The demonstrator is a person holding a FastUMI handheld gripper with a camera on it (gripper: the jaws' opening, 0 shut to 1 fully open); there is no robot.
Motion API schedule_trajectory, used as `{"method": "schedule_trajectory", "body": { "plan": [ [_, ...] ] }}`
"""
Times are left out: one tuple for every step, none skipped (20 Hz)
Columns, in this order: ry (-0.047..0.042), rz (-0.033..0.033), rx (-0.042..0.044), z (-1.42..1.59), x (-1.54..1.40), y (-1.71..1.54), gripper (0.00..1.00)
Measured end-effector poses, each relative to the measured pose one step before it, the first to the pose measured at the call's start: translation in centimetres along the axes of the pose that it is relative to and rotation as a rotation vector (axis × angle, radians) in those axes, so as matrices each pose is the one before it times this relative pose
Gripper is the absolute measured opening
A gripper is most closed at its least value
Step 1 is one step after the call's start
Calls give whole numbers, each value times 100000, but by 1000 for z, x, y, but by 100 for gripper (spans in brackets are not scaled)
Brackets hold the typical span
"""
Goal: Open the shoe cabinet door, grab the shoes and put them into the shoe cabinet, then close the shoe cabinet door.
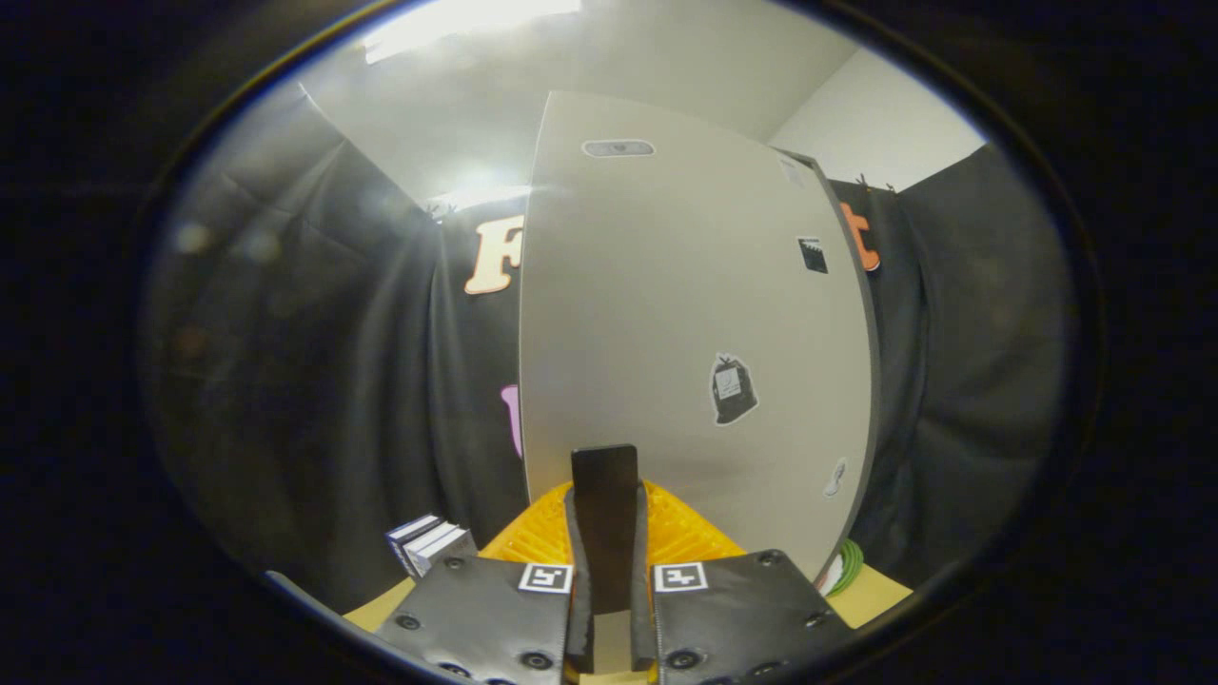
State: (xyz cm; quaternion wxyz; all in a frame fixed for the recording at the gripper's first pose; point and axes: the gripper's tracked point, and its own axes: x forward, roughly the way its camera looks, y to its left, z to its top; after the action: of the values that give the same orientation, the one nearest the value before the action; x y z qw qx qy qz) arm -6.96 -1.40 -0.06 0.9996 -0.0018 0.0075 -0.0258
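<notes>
While the gripper [605, 476] is clenched on nothing, one cabinet door [666, 314] carries four stickers [734, 388].

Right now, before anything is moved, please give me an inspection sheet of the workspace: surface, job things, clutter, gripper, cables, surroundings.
Surface: tan table top, bare patches visible beside the gripper.
Job's things: pale shoe cabinet stands just ahead of the fingers, door shut, small stickers on its front, handle recess near the top; shoes nothing seen.
Clutter: yellow ribbed item between fingers and cabinet; small stack of boxes beside it; green and white item at the cabinet's other side.
Gripper: gripper fingers shut together, holding nothing, pointing at the cabinet's lower front.
Cables: nothing seen.
Surroundings: black cloth wall, white ceiling with a bright light.
</notes>
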Motion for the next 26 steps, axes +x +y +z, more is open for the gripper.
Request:
{"method": "schedule_trajectory", "body": {
  "plan": [
    [400,568,269,92,-351,-285,17],
    [74,649,-34,77,-264,-231,17],
    [-99,940,-152,117,-339,-233,17],
    [-289,1098,-161,177,-433,-252,17],
    [-123,1253,-159,22,-443,-294,16],
    [102,1467,-183,100,-548,-246,16],
    [209,1643,-286,-44,-420,-149,16],
    [238,1642,-107,86,-383,-249,16],
    [363,1629,-24,120,-616,-262,16],
    [101,1519,356,186,-791,-402,17],
    [193,1452,234,-81,-983,-574,16],
    [224,1285,38,79,-878,-521,16],
    [248,1024,-161,67,-686,-547,17],
    [99,765,-233,132,-719,-515,17],
    [-156,673,48,98,-720,-575,17],
    [168,562,191,102,-659,-546,16],
    [-17,346,113,2,-698,-553,16],
    [4,60,128,168,-714,-804,16],
    [-235,-313,20,-20,-843,-688,16],
    [-335,-783,-404,146,-848,-756,16],
    [-491,-1286,-797,123,-893,-806,16],
    [-509,-1804,-1212,84,-733,-910,16],
    [-519,-1775,-933,104,-767,-956,15],
    [-1,-1336,26,33,-555,-946,15],
    [389,-1165,732,-100,-408,-894,14],
    [735,-1094,1403,-212,-402,-1071,14]
  ]
}}
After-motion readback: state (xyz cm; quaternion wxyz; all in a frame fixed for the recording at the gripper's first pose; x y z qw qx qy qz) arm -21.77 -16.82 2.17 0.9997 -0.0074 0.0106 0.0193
